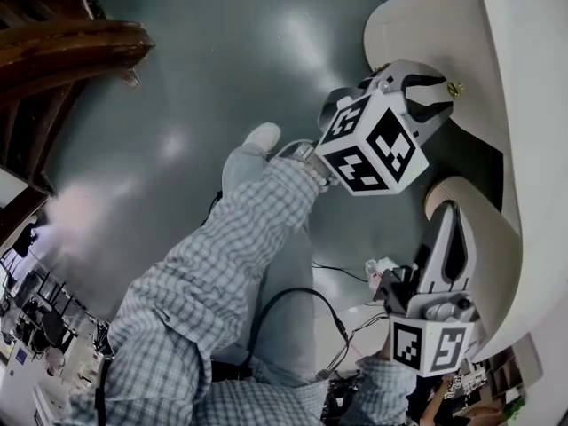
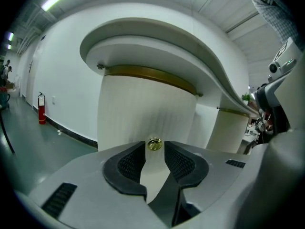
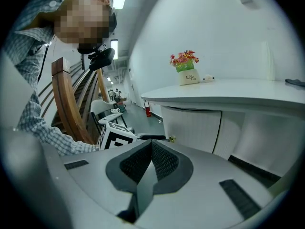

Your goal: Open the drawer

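**Left gripper** (image 2: 154,151): the jaws stood wide apart and held nothing. The small brass knob (image 2: 154,144) lay directly ahead of the tool, centred in the gap at the level of the fingertips (image 2: 136,151). Neither pad pressed on it. From the left gripper view it could not be settled whether the knob sat just inside the gap or just beyond it. In the head view the same tool (image 1: 432,97) pointed at the knob (image 1: 455,88) from close by.

**Drawer** (image 2: 143,104): the knob was fixed to a curved, white, ribbed front, ahead of the left tool and beneath the overhanging desk top (image 2: 200,51). The front appeared flush with the cabinet and no opening showed, so the drawer was judged closed.

**Right gripper** (image 3: 151,149): the jaws were closed, pad against pad, with nothing between them. This tool (image 1: 451,238) was held well apart from the knob and took no part in the approach. The left tool's marker cube (image 3: 116,136) showed ahead and to its left.

**Status:** the approach to the knob was judged nearly complete, and the drawer itself had not been started. Three steps were left:
1. Advance the left tool until the knob sits between the pads.
2. Close the jaws on the knob.
3. Pull straight back along the tool's own line.

A knob this small and round could slip from a shallow grip.
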A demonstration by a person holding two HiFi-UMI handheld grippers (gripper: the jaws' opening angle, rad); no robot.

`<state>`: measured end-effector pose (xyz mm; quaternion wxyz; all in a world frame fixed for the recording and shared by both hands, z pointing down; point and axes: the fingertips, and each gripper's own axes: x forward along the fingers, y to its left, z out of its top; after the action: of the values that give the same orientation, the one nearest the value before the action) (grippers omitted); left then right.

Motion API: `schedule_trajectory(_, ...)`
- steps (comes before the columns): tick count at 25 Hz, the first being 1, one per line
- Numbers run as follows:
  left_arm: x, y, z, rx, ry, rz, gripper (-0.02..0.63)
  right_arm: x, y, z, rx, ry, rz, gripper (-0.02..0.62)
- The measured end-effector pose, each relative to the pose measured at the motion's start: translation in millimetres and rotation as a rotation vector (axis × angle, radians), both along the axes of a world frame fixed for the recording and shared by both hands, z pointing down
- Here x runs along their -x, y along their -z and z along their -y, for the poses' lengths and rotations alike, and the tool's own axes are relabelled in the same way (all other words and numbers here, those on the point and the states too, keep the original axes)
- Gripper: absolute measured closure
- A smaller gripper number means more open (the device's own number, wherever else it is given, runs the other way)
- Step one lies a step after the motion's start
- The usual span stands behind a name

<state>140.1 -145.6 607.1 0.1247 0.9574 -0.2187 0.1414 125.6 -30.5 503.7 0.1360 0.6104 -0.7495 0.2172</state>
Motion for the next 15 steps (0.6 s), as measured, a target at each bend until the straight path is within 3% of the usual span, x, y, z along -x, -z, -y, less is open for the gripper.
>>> schedule_trajectory(8,-20.6,-8.6,9.2,0.009,0.013,0.005,0.472,-12.1,0.7,-0.4,0.002,-0.023,-0.001,0.586)
schedule_trajectory(15,-24.4,-9.5,10.7,0.036,0.021,0.009,0.500,-17.0,2.5,-4.3,-0.006,-0.036,0.011,0.586)
